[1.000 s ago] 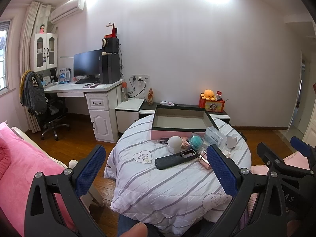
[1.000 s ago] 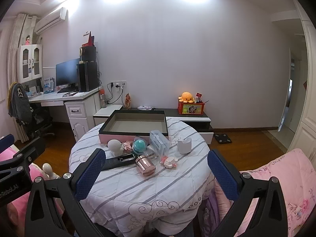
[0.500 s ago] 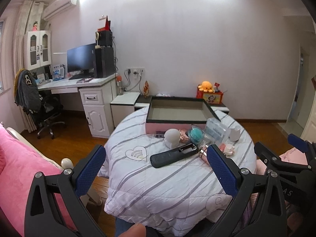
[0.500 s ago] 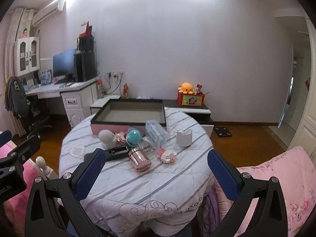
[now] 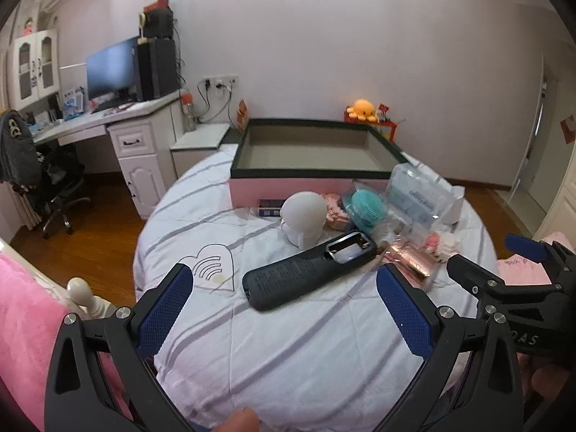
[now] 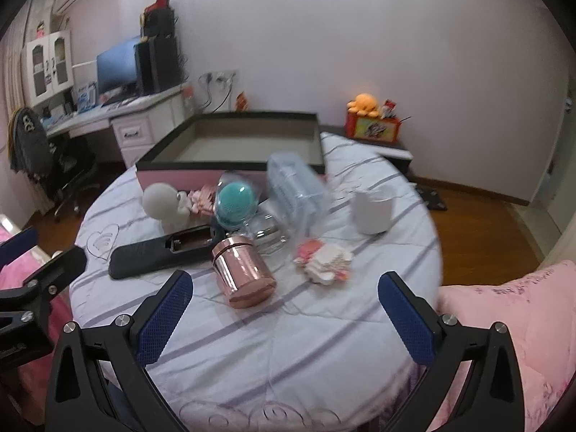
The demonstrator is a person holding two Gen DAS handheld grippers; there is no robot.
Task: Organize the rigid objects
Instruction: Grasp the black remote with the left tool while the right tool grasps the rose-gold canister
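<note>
Nothing looks sorted yet, judging from how things lie; the box point(image 5: 313, 151) at the far side of the desk point(image 5: 288, 352) shows a bare floor in both views, and every loose item sits in a heap just in front of the box's pink wall; the whole job seems still ahead.

In front of the box, toward the camera: a white mushroom-shaped lamp point(image 5: 302, 217), a teal ball point(image 5: 367, 207), a clear case point(image 5: 417, 194), a black remote point(image 5: 306, 275) lying nearest the desk's front edge, and pink-and-white clips point(image 6: 324, 257); a rose-gold jar point(image 6: 243, 273) lies on its side beside the remote's far end.

The left tool point(image 5: 284, 309) hovers above the desk's near edge, jaws spread wide, holding nothing; the remote lies just beyond the gap between them; the right tool point(image 6: 286, 309) is likewise wide apart and empty, with the jar just beyond its left finger point(image 6: 163, 318).

The right view shows the jar whole, the clips plainly, and a white cup point(image 6: 372, 212) standing right of the heap; in the left view the jar is half hidden behind the remote and the cup is hard to make out behind the case. The left view alone shows a small dark-blue packet point(image 5: 269, 208) against the box's front wall, and a fingertip point(image 5: 237, 421) at the bottom edge; it also shows the right tool from the side, at the desk's right rim.
</note>
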